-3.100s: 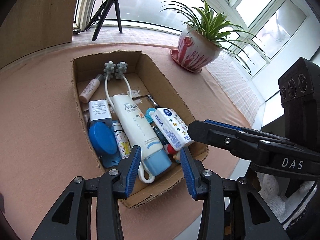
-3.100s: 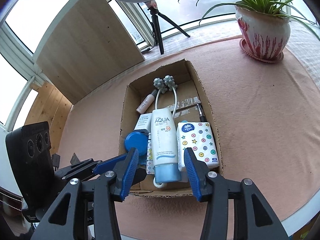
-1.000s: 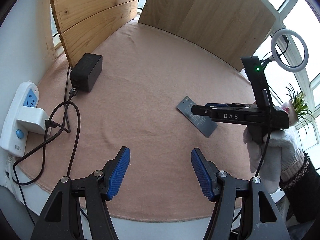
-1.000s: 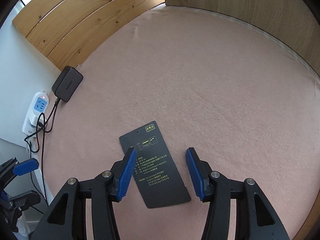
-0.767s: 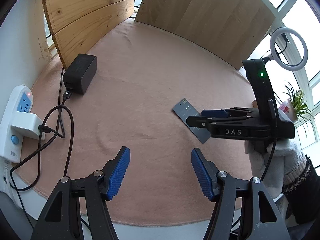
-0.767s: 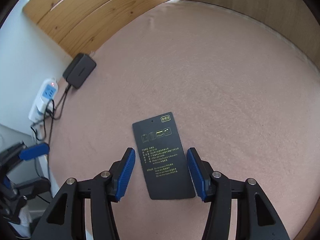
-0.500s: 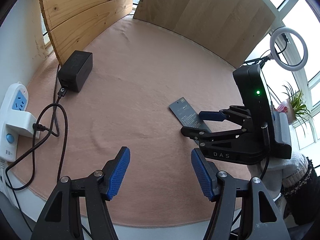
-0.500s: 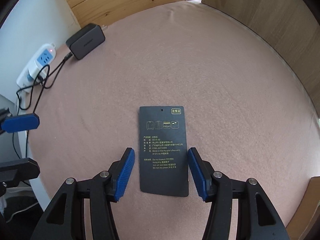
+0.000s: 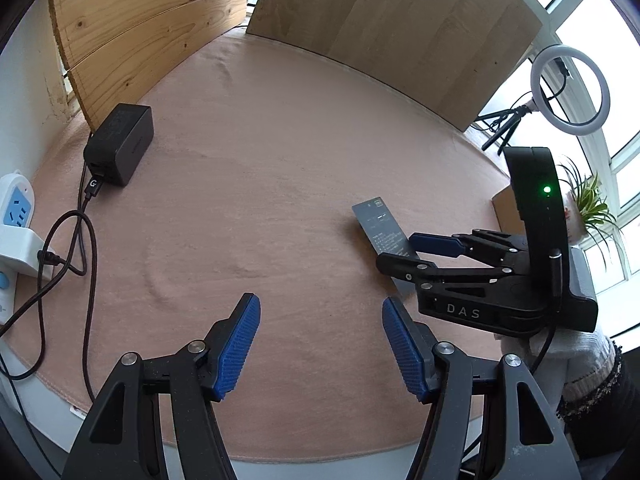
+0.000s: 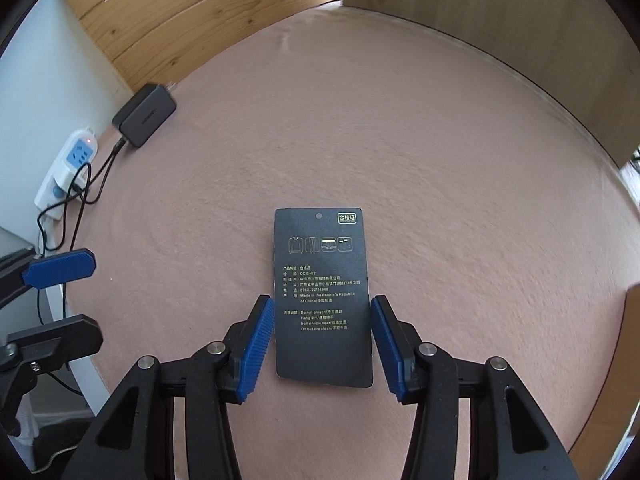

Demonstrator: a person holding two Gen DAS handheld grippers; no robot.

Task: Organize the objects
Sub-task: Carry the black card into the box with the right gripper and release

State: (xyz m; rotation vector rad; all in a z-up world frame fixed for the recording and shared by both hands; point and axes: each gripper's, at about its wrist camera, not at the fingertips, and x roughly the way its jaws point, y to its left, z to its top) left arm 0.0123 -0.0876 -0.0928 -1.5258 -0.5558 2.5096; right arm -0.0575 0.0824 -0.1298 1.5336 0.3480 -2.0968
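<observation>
Straddling the near end of a dark tag (image 10: 323, 296), the right gripper (image 10: 322, 346) has its blue pads (image 10: 253, 350) parted, one on each long edge of the card with a thin gap showing on both sides, so it is released and not pinching. The tag lies flat on the pink cloth (image 10: 440, 160), printed side up, its hole at the far end. In the left wrist view this gripper (image 9: 400, 250) reaches in from the right, low and nearly level over the tag (image 9: 380, 226), held by a white-gloved hand (image 9: 560, 354). The left gripper (image 9: 320, 344) hangs above bare cloth (image 9: 280, 152), its fingers spread wide with nothing between them, well apart from the tag. Farther left, a black adapter (image 9: 120, 144) sits near the cloth's edge, cabled to a white power strip (image 9: 14, 216). Wooden boards (image 9: 152, 20) stand behind.
</observation>
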